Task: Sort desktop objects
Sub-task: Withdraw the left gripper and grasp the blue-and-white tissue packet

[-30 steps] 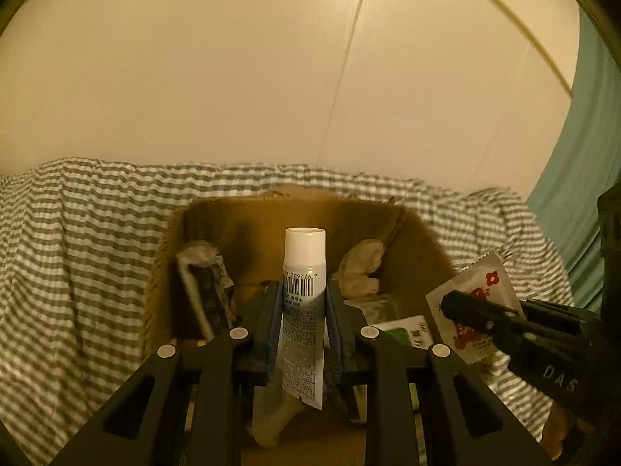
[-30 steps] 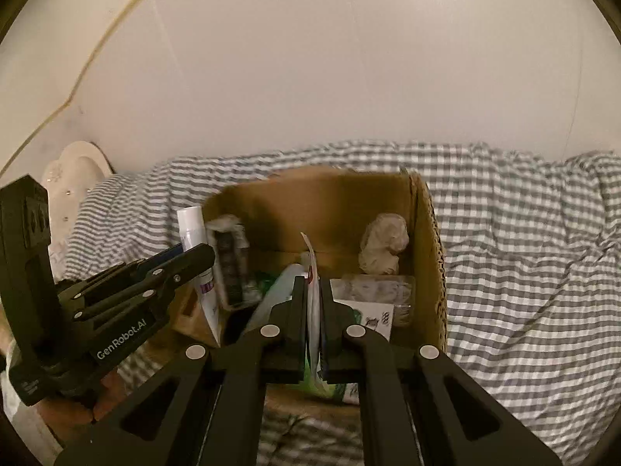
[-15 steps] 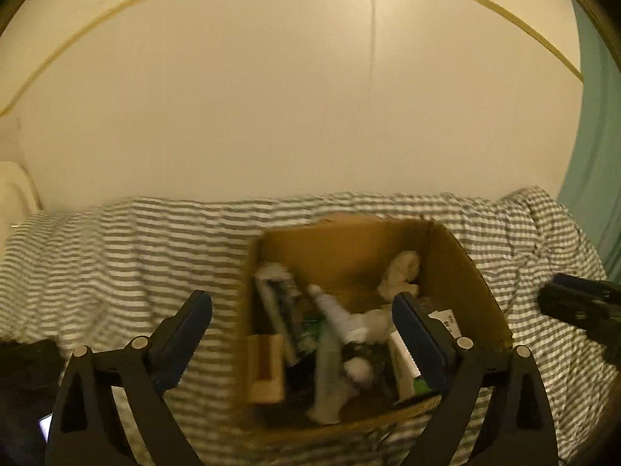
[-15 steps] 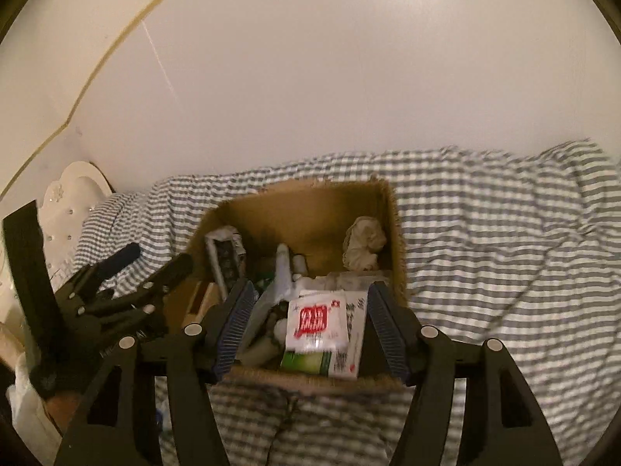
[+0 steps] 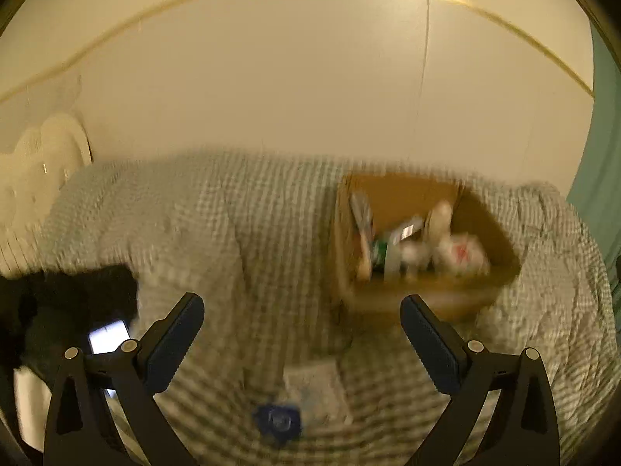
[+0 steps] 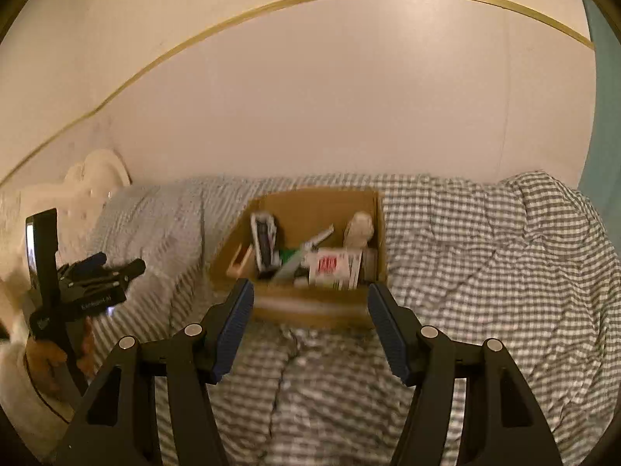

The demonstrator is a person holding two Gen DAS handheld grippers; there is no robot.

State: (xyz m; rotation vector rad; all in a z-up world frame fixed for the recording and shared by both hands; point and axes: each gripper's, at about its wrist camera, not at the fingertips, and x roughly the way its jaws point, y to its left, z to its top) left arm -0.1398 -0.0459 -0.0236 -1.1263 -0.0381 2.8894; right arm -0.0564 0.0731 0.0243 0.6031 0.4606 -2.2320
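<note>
Both tongs have let go since the earlier frames and pulled back from the cardboard box; the left tongs and right tongs now gape wide, holding nothing. At lower centre of the blurred left view, a pale flat packet lies on the checked bedcover beside a small blue piece. It is probably light and floppy, so pinching one edge would suit it. Inside the box, mid-frame, a red-printed sachet lies on top.

Small blue-capped flat packet between the left gripper fingers: motion-blurred, unidentifiable, as are brown cardboard box contents ahead-right.
</note>
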